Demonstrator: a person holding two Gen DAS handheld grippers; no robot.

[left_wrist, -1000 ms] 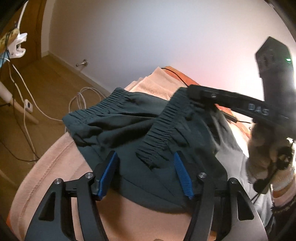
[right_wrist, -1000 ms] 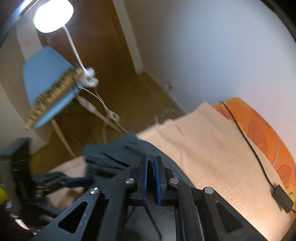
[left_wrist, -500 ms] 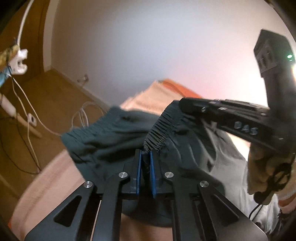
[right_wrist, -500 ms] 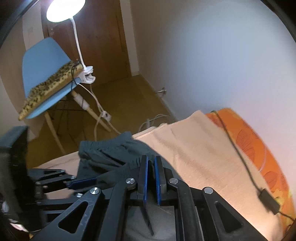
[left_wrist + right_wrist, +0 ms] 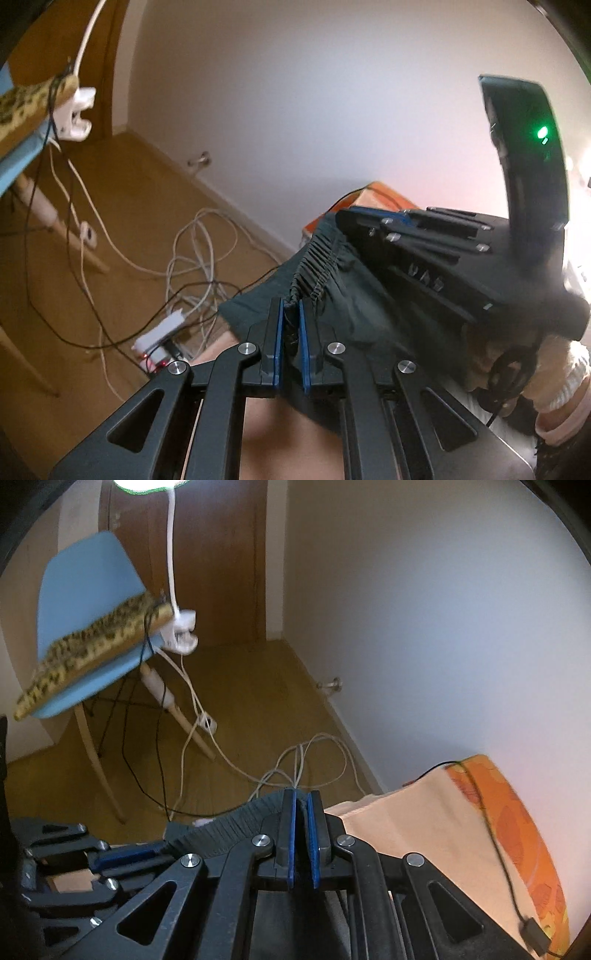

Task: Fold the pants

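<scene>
The dark green pants hang bunched between the two claws above the near end of the bed, their gathered elastic waistband stretched from one claw to the other. The left claw is clamped tight on the waistband, a fold of cloth pinched between its blue pads. The right claw is likewise closed on the waistband, whose ribbed edge runs off to its left toward the other claw. In the left wrist view the right claw's black frame crosses over the pants, held by a hand at the right edge. Under the pants lies a peach blanket over an orange patterned bedsheet, with a black cable trailing across it. Beyond the bed, white cables lie tangled on the wooden floor, near a blue chair carrying a leopard-print cushion.
</scene>
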